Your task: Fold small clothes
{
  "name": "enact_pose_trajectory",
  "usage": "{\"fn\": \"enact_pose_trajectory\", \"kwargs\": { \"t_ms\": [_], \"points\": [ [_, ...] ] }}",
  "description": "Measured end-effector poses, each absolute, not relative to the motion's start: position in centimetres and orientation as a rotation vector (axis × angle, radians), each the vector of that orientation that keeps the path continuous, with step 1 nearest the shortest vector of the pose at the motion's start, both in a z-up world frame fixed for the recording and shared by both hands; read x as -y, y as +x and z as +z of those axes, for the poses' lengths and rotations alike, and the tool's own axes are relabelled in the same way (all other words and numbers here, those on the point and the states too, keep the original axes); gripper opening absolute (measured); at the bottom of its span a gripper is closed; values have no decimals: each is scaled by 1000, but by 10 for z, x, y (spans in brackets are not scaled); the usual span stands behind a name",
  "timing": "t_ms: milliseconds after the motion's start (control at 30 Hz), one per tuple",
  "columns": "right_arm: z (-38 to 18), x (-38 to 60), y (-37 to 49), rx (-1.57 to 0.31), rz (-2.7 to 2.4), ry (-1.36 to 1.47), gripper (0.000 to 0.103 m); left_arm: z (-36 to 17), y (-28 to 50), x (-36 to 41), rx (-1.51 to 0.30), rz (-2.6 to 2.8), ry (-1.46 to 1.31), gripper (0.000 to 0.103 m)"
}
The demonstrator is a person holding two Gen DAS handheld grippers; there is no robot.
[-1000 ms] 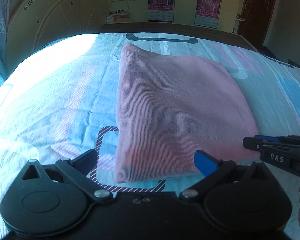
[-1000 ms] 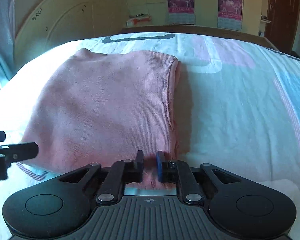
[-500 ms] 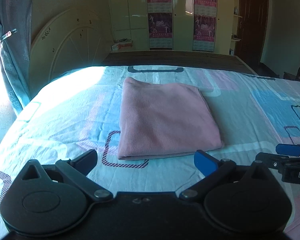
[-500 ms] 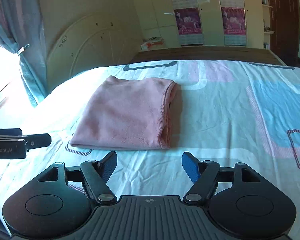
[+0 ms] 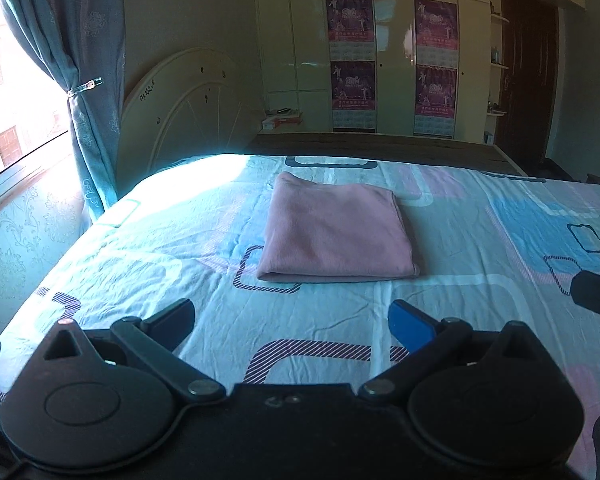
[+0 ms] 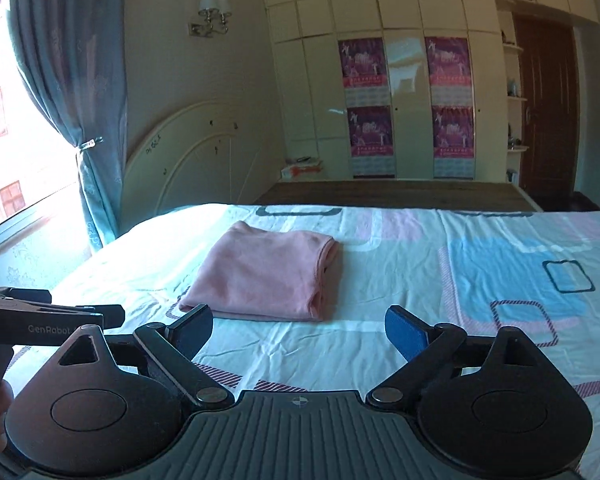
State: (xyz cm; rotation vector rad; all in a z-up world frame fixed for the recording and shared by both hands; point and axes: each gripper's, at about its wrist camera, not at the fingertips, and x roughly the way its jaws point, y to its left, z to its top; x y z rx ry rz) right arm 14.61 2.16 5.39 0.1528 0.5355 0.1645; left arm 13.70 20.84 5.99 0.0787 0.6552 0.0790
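Pink folded garment [image 5: 336, 236] lies square on bedsheet [image 5: 480, 240], left gripper [image 5: 292, 320] and right gripper [image 6: 298, 326] both spread empty; snagging its loose right edge risks unfolding.

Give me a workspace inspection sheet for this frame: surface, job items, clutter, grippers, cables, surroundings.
Surface: bed sheet with blue, pink and white blocks, lightly wrinkled, sunlit at the left.
Job's things: one pink garment, folded into a flat rectangle, lying alone on the sheet.
Clutter: nothing seen on the bed.
Grippers: left gripper open, empty, short of the garment; right gripper open, empty, also clear of it.
Cables: nothing seen.
Surroundings: cream headboard, teal curtain by the window, wardrobe with purple posters, wall lamp, dark door.
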Motion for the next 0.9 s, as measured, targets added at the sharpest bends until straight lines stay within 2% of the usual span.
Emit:
{"fn": "enact_pose_trajectory", "kwargs": {
  "t_ms": [367,900],
  "points": [
    [78,-27,91,-431,182,120,100,82,85,-208,-620,91,35,103],
    [80,-18,75,-438,165,137,102,91,68,-204,-581,108,28,103]
  ]
}}
